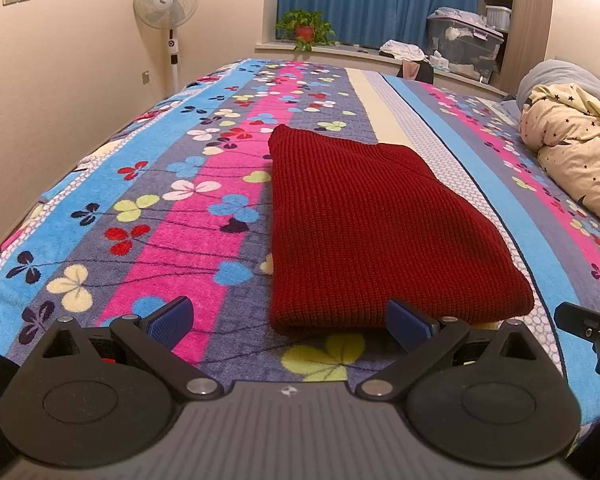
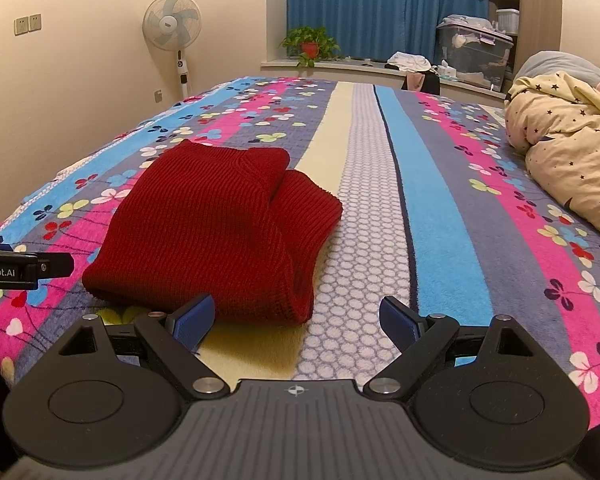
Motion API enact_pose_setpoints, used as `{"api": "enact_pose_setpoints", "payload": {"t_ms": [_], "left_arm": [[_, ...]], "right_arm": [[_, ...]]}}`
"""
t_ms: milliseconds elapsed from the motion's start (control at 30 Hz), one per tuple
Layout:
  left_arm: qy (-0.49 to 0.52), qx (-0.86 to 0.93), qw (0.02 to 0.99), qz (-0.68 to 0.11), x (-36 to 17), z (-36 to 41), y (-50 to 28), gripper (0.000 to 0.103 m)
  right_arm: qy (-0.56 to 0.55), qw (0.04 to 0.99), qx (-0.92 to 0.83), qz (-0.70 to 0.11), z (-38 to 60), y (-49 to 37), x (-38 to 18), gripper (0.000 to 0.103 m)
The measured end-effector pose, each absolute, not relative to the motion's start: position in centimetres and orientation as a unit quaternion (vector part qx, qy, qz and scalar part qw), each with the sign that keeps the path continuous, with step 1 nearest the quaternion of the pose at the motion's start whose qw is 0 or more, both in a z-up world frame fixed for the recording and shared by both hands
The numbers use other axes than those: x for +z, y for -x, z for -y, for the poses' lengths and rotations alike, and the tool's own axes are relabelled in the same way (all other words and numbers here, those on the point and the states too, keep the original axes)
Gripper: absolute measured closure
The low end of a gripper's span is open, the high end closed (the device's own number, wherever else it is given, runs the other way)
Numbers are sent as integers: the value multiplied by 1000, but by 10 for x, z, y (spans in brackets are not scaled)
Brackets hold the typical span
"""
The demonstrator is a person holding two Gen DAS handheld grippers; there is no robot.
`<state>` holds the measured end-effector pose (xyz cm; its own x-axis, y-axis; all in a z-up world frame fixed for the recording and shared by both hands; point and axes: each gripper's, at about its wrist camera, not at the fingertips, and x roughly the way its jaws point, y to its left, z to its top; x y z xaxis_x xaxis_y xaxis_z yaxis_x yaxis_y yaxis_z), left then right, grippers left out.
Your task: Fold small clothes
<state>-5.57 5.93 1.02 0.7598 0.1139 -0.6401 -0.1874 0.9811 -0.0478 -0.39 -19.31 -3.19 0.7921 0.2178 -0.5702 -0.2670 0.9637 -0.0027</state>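
A dark red knitted sweater (image 1: pixel 372 232) lies folded flat on the bed, straight ahead in the left wrist view and ahead to the left in the right wrist view (image 2: pixel 220 232). My left gripper (image 1: pixel 290 322) is open and empty, just short of the sweater's near edge. My right gripper (image 2: pixel 298 320) is open and empty, at the sweater's near right corner. The right gripper shows at the right edge of the left wrist view (image 1: pixel 592 328). The left gripper shows at the left edge of the right wrist view (image 2: pixel 24 266).
The bed is covered by a striped floral blanket (image 1: pixel 188 200). A cream star-print duvet (image 2: pixel 568 152) is bunched at the right. A standing fan (image 1: pixel 168 4), a potted plant (image 1: pixel 304 28) and storage boxes (image 1: pixel 464 44) stand beyond the bed.
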Motion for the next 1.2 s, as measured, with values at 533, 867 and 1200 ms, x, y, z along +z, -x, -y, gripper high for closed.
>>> {"api": "enact_pose_setpoints", "payload": {"t_ms": [533, 867, 1200], "left_arm": [[52, 79, 936, -338, 9, -60, 56, 1], [49, 77, 936, -339, 8, -61, 55, 1], [45, 71, 937, -339, 7, -64, 54, 1]], "right_arm": [[45, 944, 129, -301, 196, 4, -37, 13], [46, 943, 128, -304, 195, 3, -36, 13], [47, 943, 127, -305, 196, 2, -37, 13]]}}
